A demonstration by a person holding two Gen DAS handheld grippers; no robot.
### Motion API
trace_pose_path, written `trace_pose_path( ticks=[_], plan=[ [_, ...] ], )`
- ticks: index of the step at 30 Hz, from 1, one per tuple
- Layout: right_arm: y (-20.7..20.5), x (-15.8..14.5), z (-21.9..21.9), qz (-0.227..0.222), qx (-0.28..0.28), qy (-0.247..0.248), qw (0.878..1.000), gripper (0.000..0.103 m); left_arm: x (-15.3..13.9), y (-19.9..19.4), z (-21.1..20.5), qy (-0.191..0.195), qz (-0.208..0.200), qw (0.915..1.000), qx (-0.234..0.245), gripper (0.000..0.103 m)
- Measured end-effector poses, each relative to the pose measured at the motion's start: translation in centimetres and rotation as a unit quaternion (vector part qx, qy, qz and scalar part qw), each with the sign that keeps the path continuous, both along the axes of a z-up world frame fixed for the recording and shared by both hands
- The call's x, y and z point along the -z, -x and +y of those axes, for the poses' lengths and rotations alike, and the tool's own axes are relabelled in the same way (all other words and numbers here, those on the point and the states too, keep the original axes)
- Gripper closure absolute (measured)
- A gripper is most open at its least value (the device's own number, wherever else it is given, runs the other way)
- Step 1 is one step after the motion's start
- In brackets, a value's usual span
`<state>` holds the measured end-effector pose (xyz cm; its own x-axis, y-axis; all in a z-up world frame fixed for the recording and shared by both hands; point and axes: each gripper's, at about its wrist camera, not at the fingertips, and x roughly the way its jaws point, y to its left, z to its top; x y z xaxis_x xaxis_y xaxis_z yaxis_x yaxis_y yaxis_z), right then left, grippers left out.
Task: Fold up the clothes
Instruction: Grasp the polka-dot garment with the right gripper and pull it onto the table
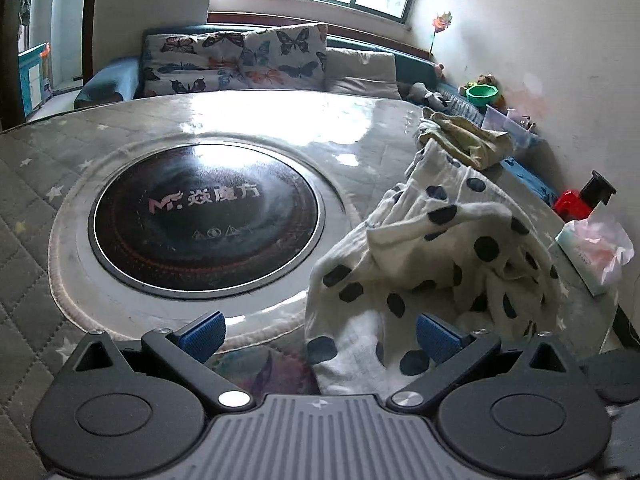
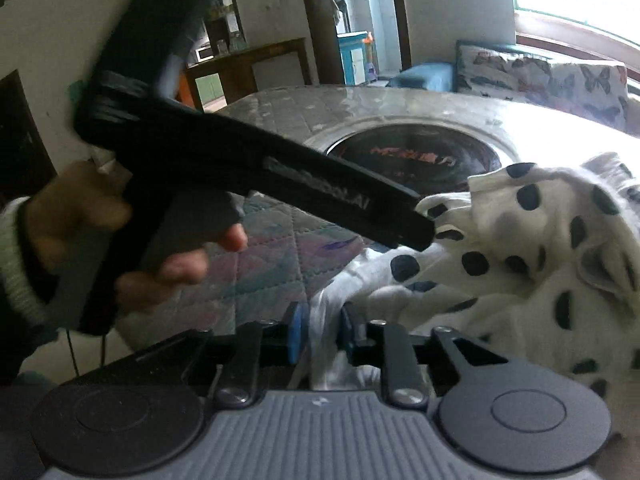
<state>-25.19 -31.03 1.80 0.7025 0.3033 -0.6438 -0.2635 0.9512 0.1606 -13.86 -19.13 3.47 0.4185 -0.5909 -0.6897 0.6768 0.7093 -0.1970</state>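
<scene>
Spotted garment (image 2: 520,248): right tool (image 2: 320,336) narrow, pinching it; left tool (image 1: 320,332) wide.

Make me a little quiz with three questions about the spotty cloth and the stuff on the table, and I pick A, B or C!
1. Where is the black round plate?
A. sunk in the middle of the table
B. on the sofa
C. on the windowsill

2. What colour are the spots on the white cloth?
A. red
B. dark
C. green

3. How are the left tongs?
A. shut tight on a box
B. wide open
C. shut on a toy

Answers:
1 A, the table top rings it all round.
2 B, the spots look dark navy or black on white.
3 B, the two blue pads stand far apart; the cloth's edge lies between them but neither pad presses on it.
</scene>
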Motion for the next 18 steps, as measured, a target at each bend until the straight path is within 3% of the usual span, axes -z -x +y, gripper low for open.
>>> trace_pose_path(
  ticks=[4, 10, 15, 18],
  plan=[
    [2.4, -1.6, -1.9, -0.006, 0.031, -0.004, 1.0, 0.077, 0.5, 0.0, -0.4, -0.008, -0.004, 1.0, 0.005, 0.002],
    [4.0, -3.7, -5.9, -0.04, 0.13, 0.017, 0.991, 0.068, 1.2, 0.5, -1.3, -0.015, 0.002, 0.9997, 0.019, 0.015],
    [3.1, -3.6, -8.3, -0.028, 0.177, 0.013, 0.984, 0.066, 1.2, 1.1, -1.5, -0.033, 0.0, 0.9993, 0.017, 0.013],
    [3.6, -2.8, -8.4, -0.016, 0.186, 0.02, 0.982, 0.061, 1.0, 1.7, -1.7, -0.041, -0.01, 0.999, 0.014, 0.007]
  ],
)
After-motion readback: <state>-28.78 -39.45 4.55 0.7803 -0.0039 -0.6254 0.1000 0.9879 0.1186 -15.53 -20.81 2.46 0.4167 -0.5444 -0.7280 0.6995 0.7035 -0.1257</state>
